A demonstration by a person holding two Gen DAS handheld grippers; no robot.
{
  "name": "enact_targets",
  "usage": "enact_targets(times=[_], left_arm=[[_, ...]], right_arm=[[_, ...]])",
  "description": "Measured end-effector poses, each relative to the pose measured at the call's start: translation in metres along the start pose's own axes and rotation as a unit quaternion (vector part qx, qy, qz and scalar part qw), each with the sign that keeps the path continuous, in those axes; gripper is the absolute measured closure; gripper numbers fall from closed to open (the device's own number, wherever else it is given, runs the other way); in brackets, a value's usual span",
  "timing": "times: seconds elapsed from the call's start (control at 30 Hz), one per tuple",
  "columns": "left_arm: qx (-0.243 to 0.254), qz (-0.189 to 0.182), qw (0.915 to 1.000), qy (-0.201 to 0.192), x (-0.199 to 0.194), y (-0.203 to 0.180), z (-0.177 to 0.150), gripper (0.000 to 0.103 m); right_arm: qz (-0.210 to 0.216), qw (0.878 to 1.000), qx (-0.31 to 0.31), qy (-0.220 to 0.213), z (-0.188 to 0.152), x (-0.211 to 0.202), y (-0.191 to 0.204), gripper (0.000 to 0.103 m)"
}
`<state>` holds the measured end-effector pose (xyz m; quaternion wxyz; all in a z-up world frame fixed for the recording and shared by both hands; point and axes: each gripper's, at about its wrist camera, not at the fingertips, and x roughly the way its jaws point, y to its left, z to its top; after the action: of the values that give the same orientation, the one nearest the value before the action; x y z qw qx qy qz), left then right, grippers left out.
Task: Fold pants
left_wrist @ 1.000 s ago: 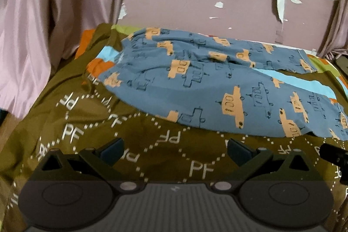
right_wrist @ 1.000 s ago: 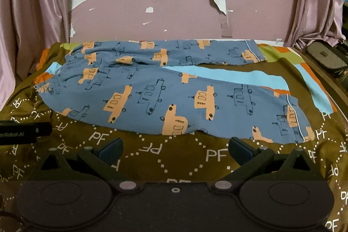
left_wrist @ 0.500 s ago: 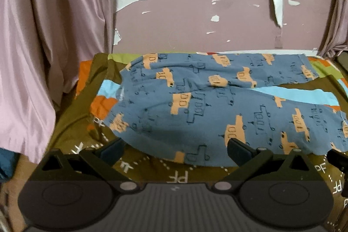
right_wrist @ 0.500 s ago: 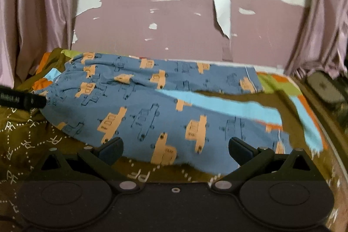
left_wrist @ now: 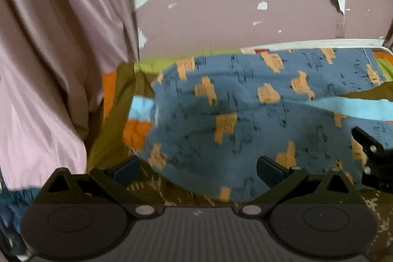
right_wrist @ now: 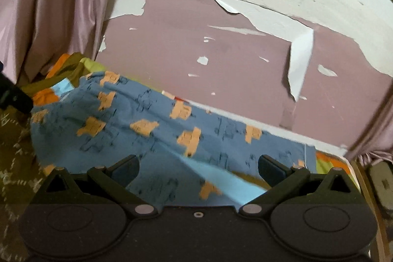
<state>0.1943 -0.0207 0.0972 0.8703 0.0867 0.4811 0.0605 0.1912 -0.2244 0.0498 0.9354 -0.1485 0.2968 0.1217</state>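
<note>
Blue pants with orange and dark prints lie spread flat on the bed, waist end at the left. They also show in the right wrist view. My left gripper is open and empty, just short of the pants' near left edge. My right gripper is open and empty, over the near leg, and it shows at the right edge of the left wrist view. The left gripper's tip shows at the left edge of the right wrist view.
The bed has an olive cover with white letters and orange, light blue and green patches. A pink curtain hangs at the left. A peeling pink wall stands behind. A dark case lies at the right edge.
Both grippers have moved forward towards the pants and tilted up. The pants fill more of each view. The right wrist view has tilted to the side. Both stay open.
</note>
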Motion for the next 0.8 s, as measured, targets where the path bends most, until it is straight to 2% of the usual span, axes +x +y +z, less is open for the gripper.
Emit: enact_targets(times=[0.2,0.37,0.6,0.7,0.8], left_arm=[[0.009,0.004,0.9996,-0.027,0.028,-0.001,0.024,0.0],[0.002,0.004,0.9999,-0.015,0.056,0.005,0.032,0.0],[0.003,-0.03,0.9993,-0.022,0.091,0.011,0.048,0.0],[0.013,-0.046,0.998,-0.042,0.102,0.013,0.054,0.0],[0.032,-0.043,0.9966,-0.063,0.113,0.012,0.058,0.0]], right_arm=[[0.018,0.999,-0.027,-0.008,0.022,0.029,0.001,0.001],[0.02,0.997,-0.072,-0.002,0.039,0.034,0.002,0.001],[0.019,0.994,-0.09,0.053,0.057,0.041,-0.006,0.001],[0.013,0.992,-0.096,0.082,0.064,0.05,-0.01,0.001],[0.01,0.991,-0.091,0.096,0.063,0.063,-0.013,0.001]])
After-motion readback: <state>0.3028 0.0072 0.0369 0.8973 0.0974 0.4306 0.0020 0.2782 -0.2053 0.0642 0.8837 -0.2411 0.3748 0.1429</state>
